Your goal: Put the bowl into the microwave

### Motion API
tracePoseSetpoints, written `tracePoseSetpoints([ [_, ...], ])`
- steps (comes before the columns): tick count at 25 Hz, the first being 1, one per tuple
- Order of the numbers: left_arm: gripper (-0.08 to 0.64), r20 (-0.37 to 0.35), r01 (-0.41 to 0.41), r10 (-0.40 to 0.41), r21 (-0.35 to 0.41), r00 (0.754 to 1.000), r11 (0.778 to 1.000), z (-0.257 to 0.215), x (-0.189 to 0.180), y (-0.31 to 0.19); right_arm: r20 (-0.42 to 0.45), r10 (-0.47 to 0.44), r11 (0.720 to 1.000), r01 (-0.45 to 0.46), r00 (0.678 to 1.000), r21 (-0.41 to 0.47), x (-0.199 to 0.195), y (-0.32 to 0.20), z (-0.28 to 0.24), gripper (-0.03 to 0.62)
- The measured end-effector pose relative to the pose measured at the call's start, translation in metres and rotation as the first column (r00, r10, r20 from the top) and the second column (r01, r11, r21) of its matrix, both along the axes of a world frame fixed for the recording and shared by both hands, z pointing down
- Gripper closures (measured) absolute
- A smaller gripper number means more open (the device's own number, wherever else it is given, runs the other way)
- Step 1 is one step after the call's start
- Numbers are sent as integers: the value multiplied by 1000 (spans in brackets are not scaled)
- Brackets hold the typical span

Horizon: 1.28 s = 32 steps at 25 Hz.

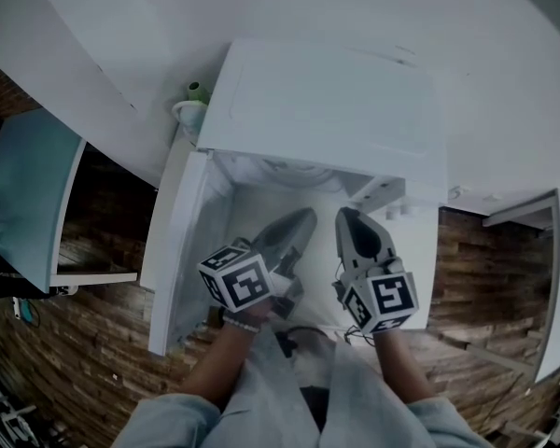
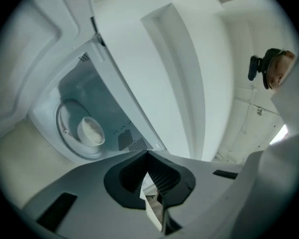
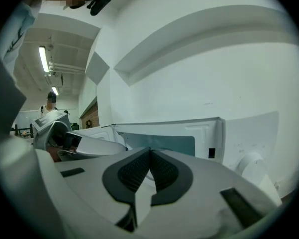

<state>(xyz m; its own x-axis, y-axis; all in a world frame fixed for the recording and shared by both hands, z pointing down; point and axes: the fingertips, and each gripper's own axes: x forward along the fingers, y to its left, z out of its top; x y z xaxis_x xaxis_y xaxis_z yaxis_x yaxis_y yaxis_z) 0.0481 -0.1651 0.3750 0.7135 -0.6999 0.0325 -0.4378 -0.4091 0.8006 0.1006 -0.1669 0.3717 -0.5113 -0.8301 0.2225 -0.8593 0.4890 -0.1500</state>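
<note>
A white microwave stands on a white countertop, with a small green-topped object just beside the microwave.

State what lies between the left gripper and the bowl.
Left gripper view: only the bare microwave interior and turntable separate left gripper from bowl.

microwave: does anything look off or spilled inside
Nothing stands out. The small white bowl sits on the round glass turntable inside the white microwave, door open, no spill visible. The left gripper and right gripper are shut and empty.
</note>
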Motion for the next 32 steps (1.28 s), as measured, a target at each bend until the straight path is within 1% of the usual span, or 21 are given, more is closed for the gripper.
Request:
tracePoseSetpoints([
  [3, 569, 51, -28, 24, 75, 998, 997, -21, 3, 9, 10, -14, 999, 14, 1000, 29, 3, 8, -16, 589],
  [5, 569, 101, -47, 34, 124, 994, 991, -35, 4, 16, 7, -26, 998, 25, 1000, 53, 5, 14, -25, 589],
  [8, 569, 197, -67, 30, 187, 980, 980, -51, 6, 23, -37, -37, 997, 40, 999, 72, 8, 23, -33, 589],
  [10, 569, 241, -73, 19, 217, 970, 973, -55, 4, 28, -62, -42, 995, 47, 997, 88, 9, 28, -38, 589],
  [11, 569, 254, -74, 15, 226, 967, 971, -57, 3, 30, -60, -40, 995, 46, 997, 92, 10, 30, -40, 589],
  [15, 568, 294, -78, 1, 251, 956, 965, -63, -1, 39, -17, -22, 996, 24, 1000, 86, 20, 37, -48, 589],
  [20, 568, 339, -82, -18, 279, 940, 957, -70, -8, 49, 14, -15, 997, 14, 1000, 74, 28, 48, -55, 591],
  [24, 567, 344, -88, -23, 302, 939, 949, -79, -9, 54, 18, -16, 996, 14, 1000, 84, 30, 49, -60, 591],
  [29, 566, 343, -73, -44, 319, 938, 945, -83, -9, 53, 34, -52, 992, 48, 998, 116, 19, 48, -68, 591],
  [31, 566, 345, -82, -37, 323, 938, 943, -84, -6, 54, 40, -69, 991, 64, 997, 120, 13, 48, -69, 591],
  [32, 566, 359, -96, -31, 330, 933, 939, -85, -4, 56, 48, -75, 991, 69, 996, 116, 11, 48, -69, 591],
])
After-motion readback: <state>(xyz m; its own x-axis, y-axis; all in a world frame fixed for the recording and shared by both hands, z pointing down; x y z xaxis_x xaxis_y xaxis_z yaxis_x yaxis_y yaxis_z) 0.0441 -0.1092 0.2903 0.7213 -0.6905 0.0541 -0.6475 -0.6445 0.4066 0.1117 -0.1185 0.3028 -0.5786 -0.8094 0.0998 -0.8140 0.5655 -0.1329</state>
